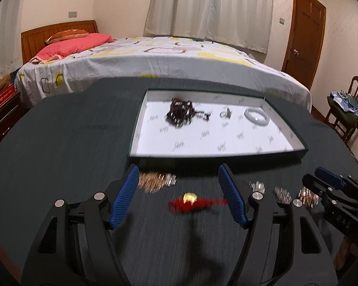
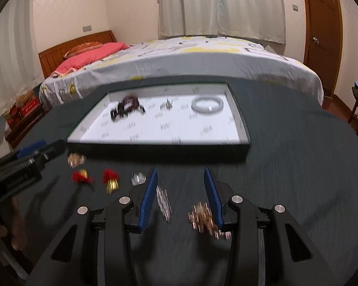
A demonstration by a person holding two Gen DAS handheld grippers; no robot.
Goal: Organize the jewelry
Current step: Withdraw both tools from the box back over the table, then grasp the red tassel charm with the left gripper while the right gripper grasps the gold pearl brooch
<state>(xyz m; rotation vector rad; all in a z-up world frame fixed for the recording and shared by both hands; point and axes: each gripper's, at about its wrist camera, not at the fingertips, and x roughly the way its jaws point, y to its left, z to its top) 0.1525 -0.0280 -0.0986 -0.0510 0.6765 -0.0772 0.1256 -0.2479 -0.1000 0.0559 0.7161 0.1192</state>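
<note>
Waiting on dark table (image 1: 59,143): red tassel charm with gold bead (image 1: 191,200), just in front of left gripper (image 1: 179,190), fingers wide, holding nothing. Gold chain pile (image 2: 202,217) sits near right gripper (image 2: 181,197), half open, empty too. White tray (image 1: 298,143) behind already keeps dark bead bracelet (image 1: 181,113), ring (image 1: 225,114), white bangle (image 1: 256,118), so loose bits likely go there next.

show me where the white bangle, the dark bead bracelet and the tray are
white bangle (image 2: 207,105): right wrist view, on the near side of its ring.
dark bead bracelet (image 1: 180,114): left wrist view, on the middle of the bead heap.
tray (image 2: 155,149): right wrist view, on its dark near wall.
</note>
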